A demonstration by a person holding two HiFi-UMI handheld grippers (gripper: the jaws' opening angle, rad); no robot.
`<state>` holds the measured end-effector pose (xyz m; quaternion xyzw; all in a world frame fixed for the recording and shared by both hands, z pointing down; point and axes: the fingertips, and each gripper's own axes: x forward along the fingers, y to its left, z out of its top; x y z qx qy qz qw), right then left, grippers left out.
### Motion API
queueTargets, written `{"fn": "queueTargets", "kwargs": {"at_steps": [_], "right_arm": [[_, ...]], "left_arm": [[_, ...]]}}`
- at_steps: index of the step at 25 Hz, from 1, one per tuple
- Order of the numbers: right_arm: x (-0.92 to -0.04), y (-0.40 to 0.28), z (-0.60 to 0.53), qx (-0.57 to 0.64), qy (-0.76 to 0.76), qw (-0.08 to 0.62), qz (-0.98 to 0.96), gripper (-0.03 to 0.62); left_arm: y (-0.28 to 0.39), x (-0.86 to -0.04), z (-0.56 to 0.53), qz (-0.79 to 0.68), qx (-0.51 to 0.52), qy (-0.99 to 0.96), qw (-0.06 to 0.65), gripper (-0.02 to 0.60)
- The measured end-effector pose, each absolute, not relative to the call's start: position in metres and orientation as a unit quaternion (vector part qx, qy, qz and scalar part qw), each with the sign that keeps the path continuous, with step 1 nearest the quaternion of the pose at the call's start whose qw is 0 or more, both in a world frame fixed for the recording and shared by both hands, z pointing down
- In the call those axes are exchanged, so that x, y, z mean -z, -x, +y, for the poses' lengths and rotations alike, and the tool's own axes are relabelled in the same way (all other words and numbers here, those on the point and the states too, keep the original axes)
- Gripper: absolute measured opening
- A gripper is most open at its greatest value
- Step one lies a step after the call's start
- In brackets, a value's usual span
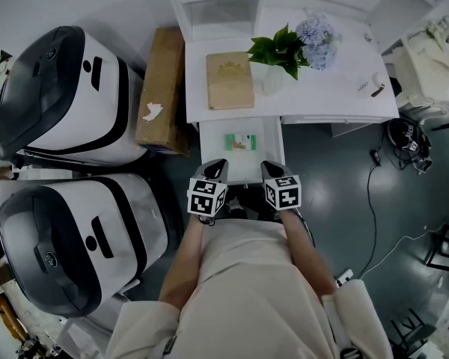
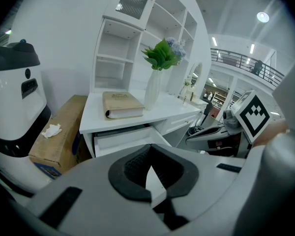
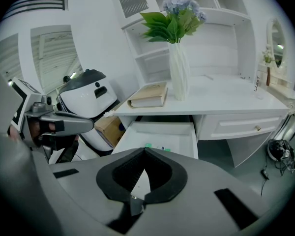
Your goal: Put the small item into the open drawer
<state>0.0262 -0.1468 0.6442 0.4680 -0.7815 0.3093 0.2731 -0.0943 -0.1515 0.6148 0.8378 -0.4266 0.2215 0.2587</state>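
left hand-held gripper (image 1: pixel 215 166): jaws closed, empty | right hand-held gripper (image 1: pixel 274 169): jaws closed, empty | both side by side near the open drawer (image 1: pixel 268 146) front | small green item (image 1: pixel 241 141): lying inside drawer, near white surface (image 1: pixel 329 88) edge

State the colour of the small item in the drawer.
The small item is mostly green; clearest in head view.

Soft, even light is falling on the white bench (image 2: pixel 96 117) ahead of the left tongs (image 2: pixel 150 154), making only weak shadows. A ceiling lamp (image 2: pixel 263 16) is glaring above and right of them. Wide lenses are bending and darkening all edges.
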Motion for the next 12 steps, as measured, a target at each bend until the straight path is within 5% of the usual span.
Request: {"fn": "queueTargets", "kwargs": {"at_steps": [12], "right_arm": [[-0.6487,-0.0306,-0.1427,-0.314,-0.464,0.277,-0.78,0.025]], "left_arm": [[0.0873,-0.6173,-0.1498,-0.424,-0.216,-0.838,0.268,0.017]]}}
